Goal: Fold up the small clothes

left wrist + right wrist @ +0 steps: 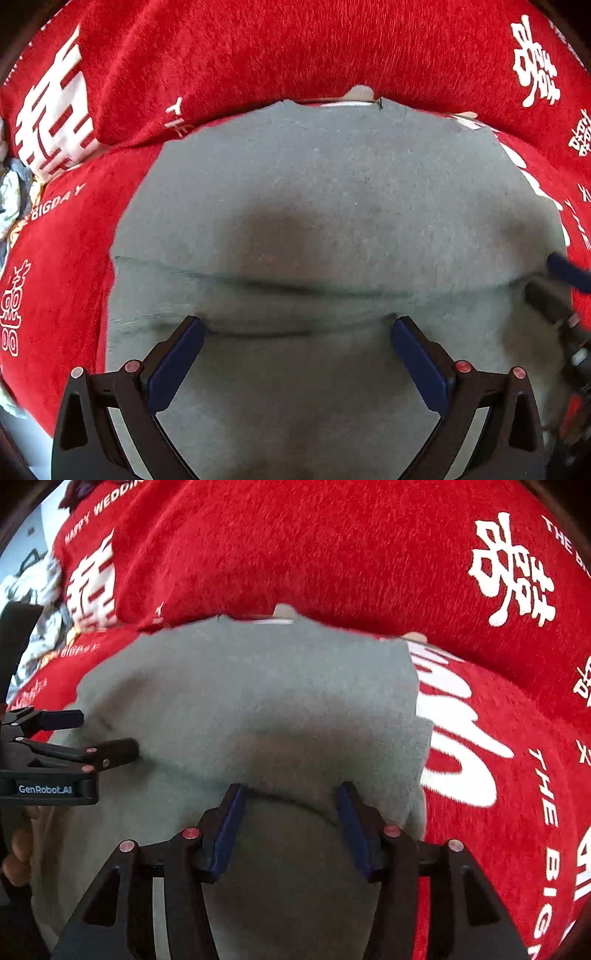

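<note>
A grey-green garment (332, 192) lies flat on a red blanket (258, 48), with a folded edge running across it near my fingers. My left gripper (298, 325) hovers over that fold, its jaws wide apart and nothing pinched. In the right wrist view the same garment (258, 686) fills the middle. My right gripper (291, 790) stands open over its near fold, close to the garment's right edge, and its blue pads do not press the cloth. The left gripper (99, 734) shows at the left of that view, and the right gripper (550, 284) at the right edge of the left wrist view.
The red blanket (480, 738) carries large white characters and lettering and rises in a bulge behind the garment. A heap of pale crumpled clothes (11, 192) lies at the far left. A person's hand (18, 849) holds the left gripper.
</note>
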